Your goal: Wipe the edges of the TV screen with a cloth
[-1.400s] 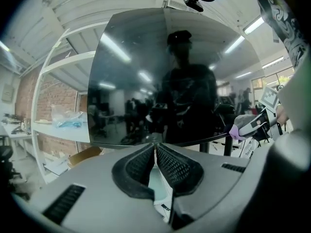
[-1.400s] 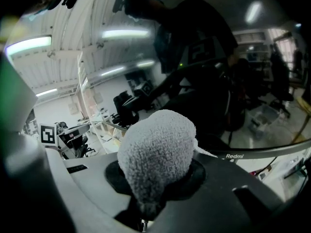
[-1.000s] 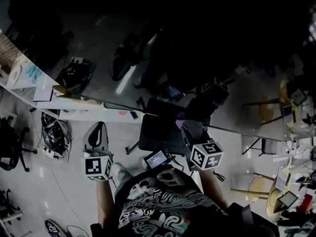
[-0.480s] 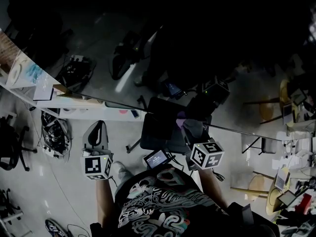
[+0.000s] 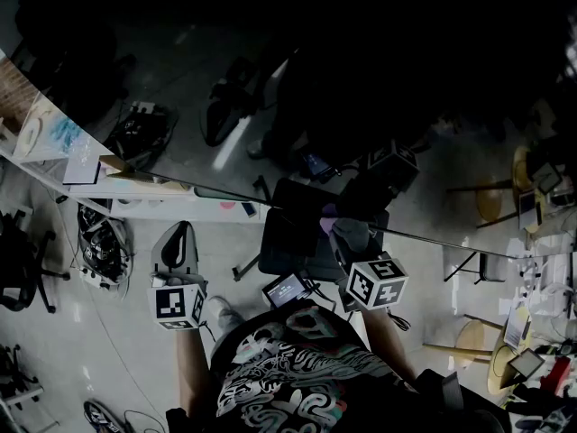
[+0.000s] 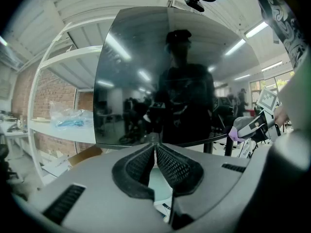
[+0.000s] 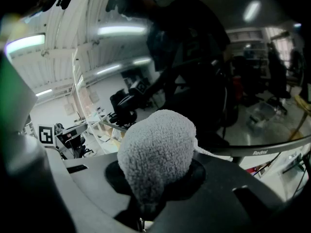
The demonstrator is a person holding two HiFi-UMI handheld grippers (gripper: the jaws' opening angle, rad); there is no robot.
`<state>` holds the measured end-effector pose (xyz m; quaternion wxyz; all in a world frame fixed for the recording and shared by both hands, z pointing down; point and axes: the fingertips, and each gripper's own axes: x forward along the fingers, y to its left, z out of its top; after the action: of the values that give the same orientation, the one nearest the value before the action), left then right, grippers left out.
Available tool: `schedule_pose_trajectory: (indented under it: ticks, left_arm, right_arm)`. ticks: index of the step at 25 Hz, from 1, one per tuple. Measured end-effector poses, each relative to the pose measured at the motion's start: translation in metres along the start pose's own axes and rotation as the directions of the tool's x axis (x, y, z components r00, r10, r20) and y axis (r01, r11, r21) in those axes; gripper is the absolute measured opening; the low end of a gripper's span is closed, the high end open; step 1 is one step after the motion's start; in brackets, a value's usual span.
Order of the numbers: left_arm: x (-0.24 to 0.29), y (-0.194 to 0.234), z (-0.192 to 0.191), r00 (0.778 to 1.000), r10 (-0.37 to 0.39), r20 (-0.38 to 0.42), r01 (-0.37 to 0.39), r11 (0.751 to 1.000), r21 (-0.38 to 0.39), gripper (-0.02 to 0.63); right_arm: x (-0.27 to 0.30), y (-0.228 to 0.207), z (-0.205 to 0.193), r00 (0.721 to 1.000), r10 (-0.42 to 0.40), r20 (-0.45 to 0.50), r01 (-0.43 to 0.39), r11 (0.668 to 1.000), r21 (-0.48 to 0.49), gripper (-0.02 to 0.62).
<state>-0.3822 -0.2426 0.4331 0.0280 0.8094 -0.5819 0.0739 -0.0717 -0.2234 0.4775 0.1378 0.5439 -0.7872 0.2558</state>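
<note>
The TV screen [image 5: 361, 79] is a big dark glossy panel that mirrors the room. Its bottom edge [image 5: 433, 239] runs across the head view. My right gripper [image 5: 341, 228] is shut on a fluffy cloth [image 7: 155, 149], held up at that bottom edge [image 7: 262, 152]. The cloth [image 5: 326, 225] looks pale purple from above. My left gripper [image 5: 178, 234] hangs lower left of the screen, its jaws closed on nothing [image 6: 155, 148]. In the left gripper view the screen [image 6: 170, 72] fills the middle, with the right gripper [image 6: 252, 125] and its cloth [image 6: 234, 134] at the screen's lower right edge.
A white shelf rack [image 5: 108, 188] stands to the left of the TV, with a plastic bag [image 6: 70, 120] on one shelf. An office chair [image 5: 27, 260] is at far left; tables and chairs [image 5: 523, 332] crowd the right. A small device [image 5: 287, 289] hangs at the person's chest.
The head view has shifted very slightly. Both grippers keep about the same places, the cloth still at the screen's bottom edge.
</note>
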Motion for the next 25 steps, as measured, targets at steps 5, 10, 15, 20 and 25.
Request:
schedule_pose_trajectory:
  ticks: [5,10,15,20,25]
  left_arm:
    - [-0.004,0.002,0.001,1.0,0.005,0.001,-0.005,1.0,0.003,0.029]
    - [-0.008,0.013,0.0,1.0,0.015,-0.001,-0.015,1.0,-0.003,0.029]
    - [-0.005,0.021,-0.001,1.0,0.015,0.001,-0.015,1.0,-0.005,0.029]
    - [-0.003,0.022,-0.001,1.0,0.014,0.0,-0.014,1.0,-0.008,0.029]
    - [-0.002,0.029,-0.004,1.0,0.013,-0.001,-0.013,1.0,-0.01,0.029]
  right_arm:
    - [-0.001,0.002,-0.001,1.0,0.001,0.0,-0.001,1.0,0.002,0.115]
    - [0.004,0.009,0.001,1.0,0.0,-0.004,0.0,1.0,0.004,0.115]
    - [0.01,0.015,0.002,1.0,0.0,-0.009,0.0,1.0,0.005,0.115]
    - [0.011,0.016,0.002,1.0,-0.001,-0.013,0.001,1.0,0.005,0.115]
    - [0.017,0.021,0.001,1.0,-0.002,-0.012,0.002,1.0,0.006,0.115]
